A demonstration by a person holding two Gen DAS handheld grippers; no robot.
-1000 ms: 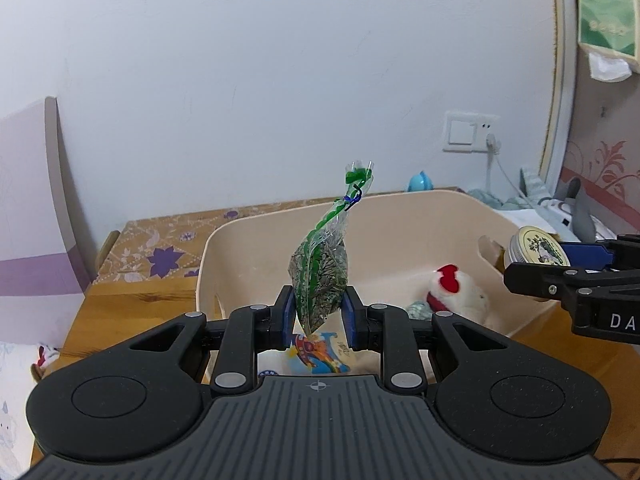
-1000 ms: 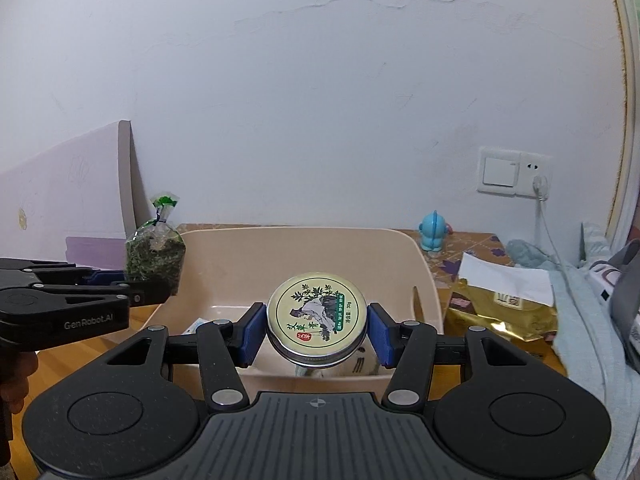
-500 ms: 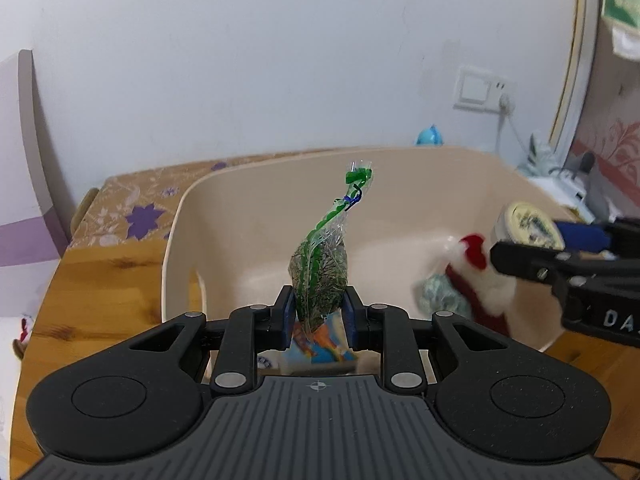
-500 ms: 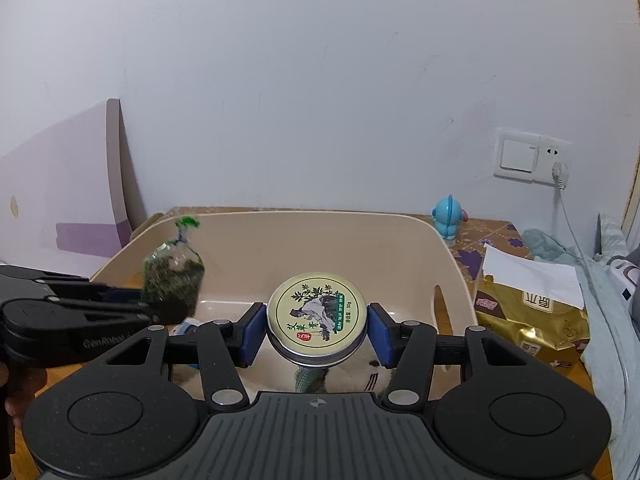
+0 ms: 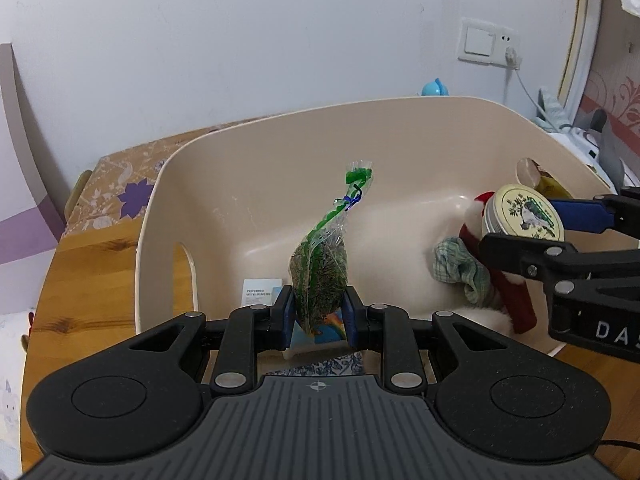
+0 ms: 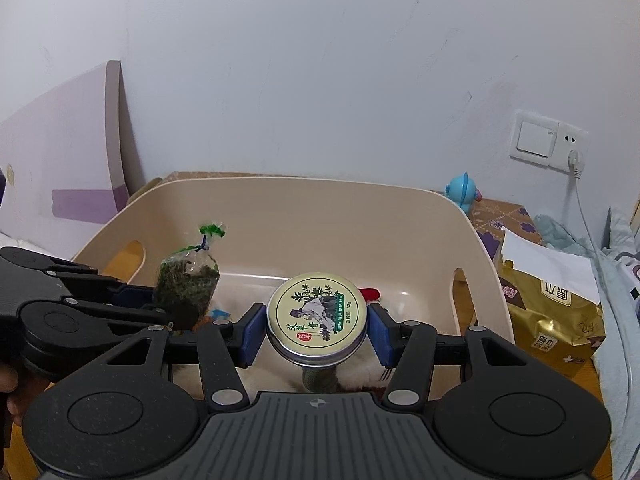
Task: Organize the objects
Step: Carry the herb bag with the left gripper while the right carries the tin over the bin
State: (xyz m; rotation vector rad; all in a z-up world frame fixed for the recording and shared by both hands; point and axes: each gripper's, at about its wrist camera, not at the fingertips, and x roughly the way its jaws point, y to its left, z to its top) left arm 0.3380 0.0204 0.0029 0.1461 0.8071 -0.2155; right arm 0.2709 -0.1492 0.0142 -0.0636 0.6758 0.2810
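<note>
My left gripper point(image 5: 318, 311) is shut on a clear bag of dried green herbs point(image 5: 320, 276) tied with a green ribbon, held upright over the near left part of a beige plastic basket point(image 5: 280, 128). My right gripper point(image 6: 316, 330) is shut on a round tin point(image 6: 317, 317) with a cream printed lid, held over the basket's point(image 6: 304, 192) near right side. The tin point(image 5: 522, 216) and right gripper also show at the right of the left wrist view, and the herb bag point(image 6: 186, 290) at the left of the right wrist view.
Inside the basket lie a Santa plush point(image 5: 504, 280), a checked cloth point(image 5: 460, 272), a white card point(image 5: 262, 290) and a colourful packet point(image 5: 320, 330). A gold bag point(image 6: 552, 316), a blue toy point(image 6: 462, 192) and a wall socket point(image 6: 548, 144) are to the right. A wooden table point(image 5: 92, 280) is under the basket.
Both grippers have moved forward and tilted down over the basket, with the bag and the tin still held. More of the basket's inside shows now.
</note>
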